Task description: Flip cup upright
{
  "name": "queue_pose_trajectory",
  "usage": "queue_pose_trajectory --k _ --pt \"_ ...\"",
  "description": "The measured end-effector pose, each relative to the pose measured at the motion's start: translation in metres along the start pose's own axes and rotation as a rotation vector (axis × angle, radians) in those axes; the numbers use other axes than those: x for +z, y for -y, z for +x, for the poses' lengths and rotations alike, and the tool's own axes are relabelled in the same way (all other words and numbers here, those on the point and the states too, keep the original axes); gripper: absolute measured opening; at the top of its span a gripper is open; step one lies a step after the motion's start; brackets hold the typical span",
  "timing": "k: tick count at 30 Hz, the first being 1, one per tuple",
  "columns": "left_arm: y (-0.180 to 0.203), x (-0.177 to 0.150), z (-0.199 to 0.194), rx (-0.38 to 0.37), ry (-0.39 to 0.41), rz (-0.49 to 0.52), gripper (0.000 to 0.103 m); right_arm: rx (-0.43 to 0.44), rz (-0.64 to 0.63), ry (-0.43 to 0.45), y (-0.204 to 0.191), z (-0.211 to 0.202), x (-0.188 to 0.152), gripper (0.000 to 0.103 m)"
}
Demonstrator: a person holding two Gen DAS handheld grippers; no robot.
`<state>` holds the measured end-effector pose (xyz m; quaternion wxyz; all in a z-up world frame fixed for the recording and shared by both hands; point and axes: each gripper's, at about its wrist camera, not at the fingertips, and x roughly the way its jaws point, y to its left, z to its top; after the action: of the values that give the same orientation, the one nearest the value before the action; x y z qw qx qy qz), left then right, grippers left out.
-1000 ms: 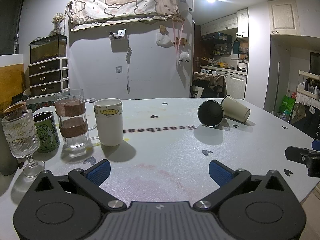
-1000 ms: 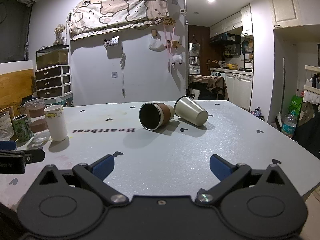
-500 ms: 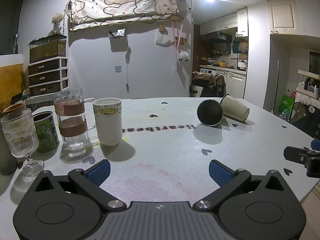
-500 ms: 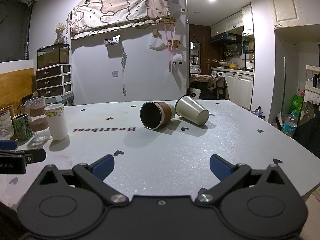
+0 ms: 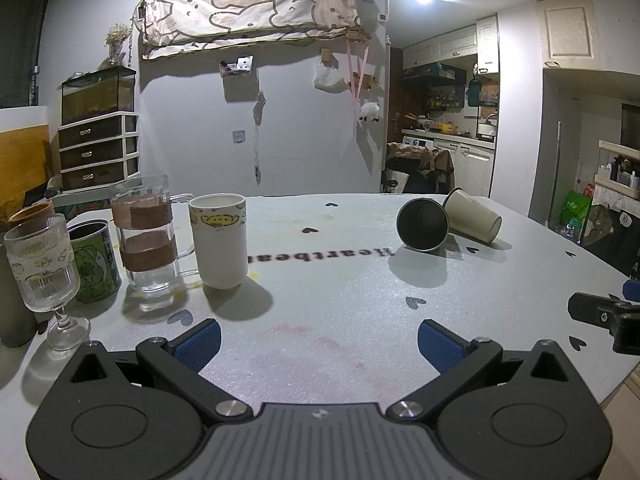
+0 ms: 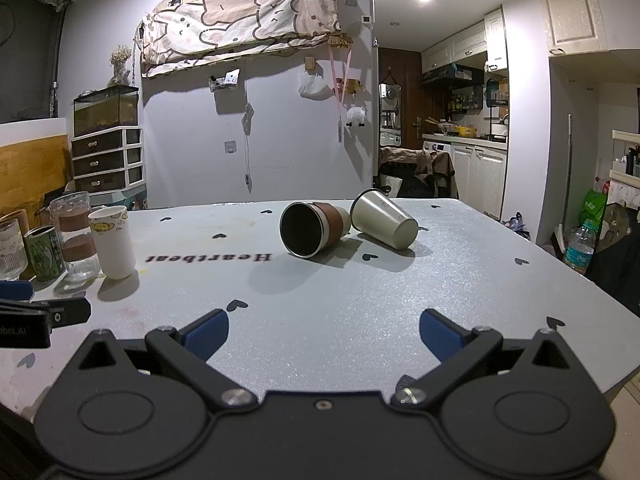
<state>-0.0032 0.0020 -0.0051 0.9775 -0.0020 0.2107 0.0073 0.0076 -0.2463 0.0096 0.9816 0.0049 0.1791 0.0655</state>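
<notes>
Two cups lie on their sides on the grey table (image 6: 360, 300). A steel cup with a brown sleeve (image 6: 310, 232) has its dark mouth facing me; it also shows in the left wrist view (image 5: 422, 225). A cream cup (image 6: 384, 218) lies touching it on the right, also in the left wrist view (image 5: 474, 220). My right gripper (image 6: 324, 334) is open and empty, well short of the cups. My left gripper (image 5: 318, 340) is open and empty near the table's front edge.
Upright at the left stand a white mug (image 5: 219, 240), a glass mug with brown bands (image 5: 144, 232), a green can (image 5: 94, 260) and a ribbed wine glass (image 5: 46, 272). The right gripper's finger (image 5: 600, 316) shows at the left view's right edge.
Both grippers have edged slightly forward, so the cups look a little nearer. Nothing was taken hold of or moved.
</notes>
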Motion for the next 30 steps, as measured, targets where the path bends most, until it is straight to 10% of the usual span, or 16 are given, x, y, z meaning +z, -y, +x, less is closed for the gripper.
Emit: queue_pose_trajectory --k 16,30 --pt "-0.03 -0.014 -0.006 0.063 -0.016 -0.04 0.103 -0.035 0.024 -0.051 -0.001 0.094 0.084 0.103" --pt "-0.077 -0.03 -0.001 0.091 -0.063 -0.124 0.103 -0.037 0.47 -0.27 0.009 0.262 0.161 0.102"
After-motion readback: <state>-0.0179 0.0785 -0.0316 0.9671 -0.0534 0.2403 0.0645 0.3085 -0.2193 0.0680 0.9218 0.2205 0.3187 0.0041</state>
